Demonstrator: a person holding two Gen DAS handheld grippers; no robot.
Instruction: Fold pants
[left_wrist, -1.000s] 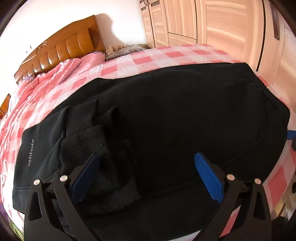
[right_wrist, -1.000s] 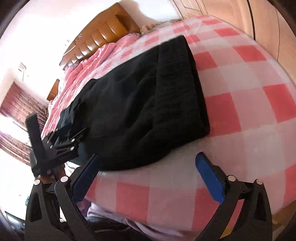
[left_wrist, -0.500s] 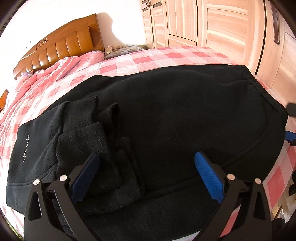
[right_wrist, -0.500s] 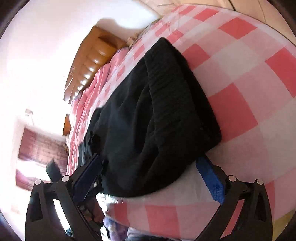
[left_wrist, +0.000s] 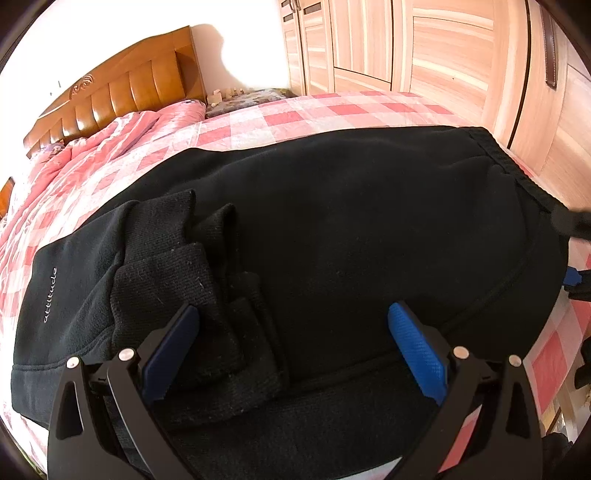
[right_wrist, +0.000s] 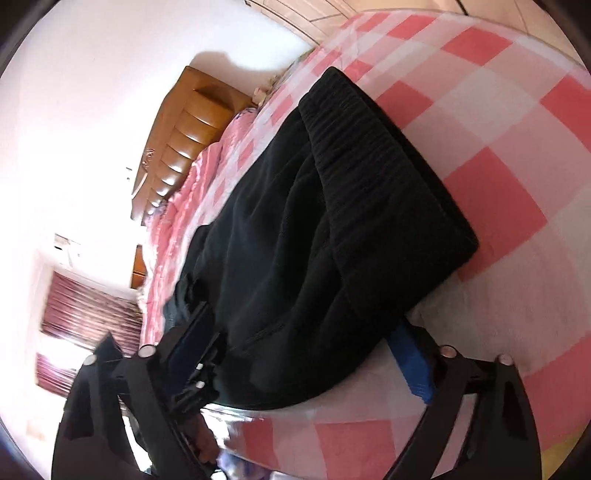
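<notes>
White script reading "attitude" (left_wrist: 50, 295) runs along the left part of the black pants (left_wrist: 351, 236), which lie folded on the pink-checked bed (left_wrist: 295, 118) — cuffs bunched at left. The left gripper (left_wrist: 291, 347) hovers over them, released; the right gripper (right_wrist: 295, 354) straddles the waistband end — jaws spread.

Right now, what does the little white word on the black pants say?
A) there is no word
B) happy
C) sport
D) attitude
D: the left wrist view shows small white script reading "attitude" on the black pants, near their left edge on the pink checked bed.
</notes>
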